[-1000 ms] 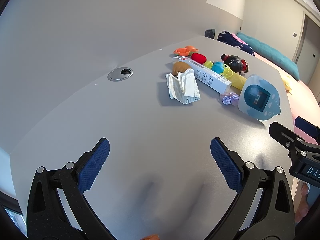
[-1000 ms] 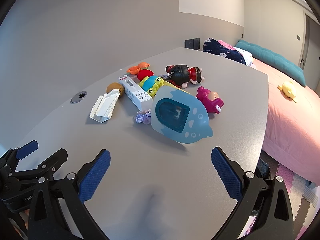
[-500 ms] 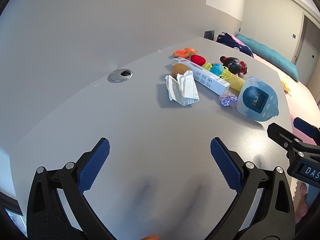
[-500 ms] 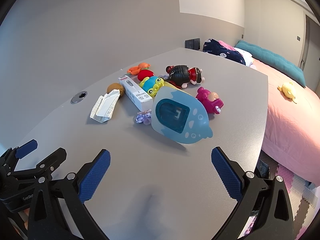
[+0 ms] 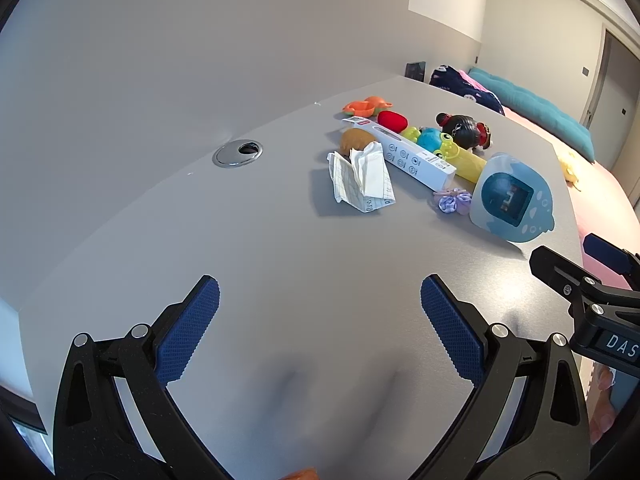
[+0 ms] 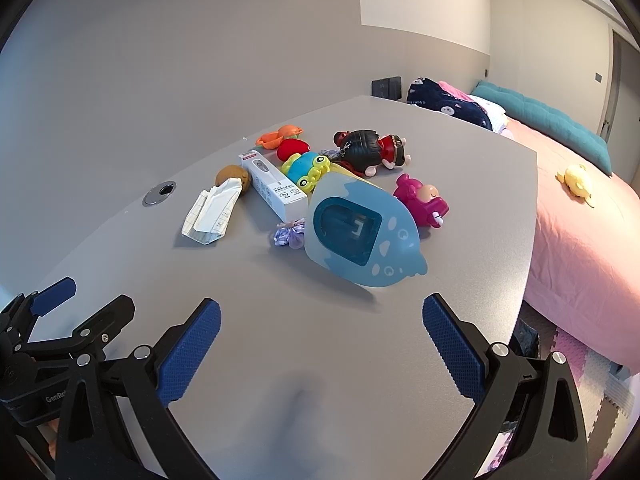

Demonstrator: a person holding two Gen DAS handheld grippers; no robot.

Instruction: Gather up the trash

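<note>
I hold my left gripper [image 5: 320, 316] and right gripper [image 6: 321, 336] low over the near desk [image 5: 260, 248] with fingers spread wide and empty, since the crumpled paper [image 5: 362, 178] lies far ahead, left of the toys and touching the white box [image 5: 404, 156]

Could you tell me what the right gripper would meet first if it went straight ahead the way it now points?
Most likely the blue egg-shaped toy: it lies nearest, centred ahead of the open right gripper, with bare table between. Depth is hard to judge through the fisheye.
</note>
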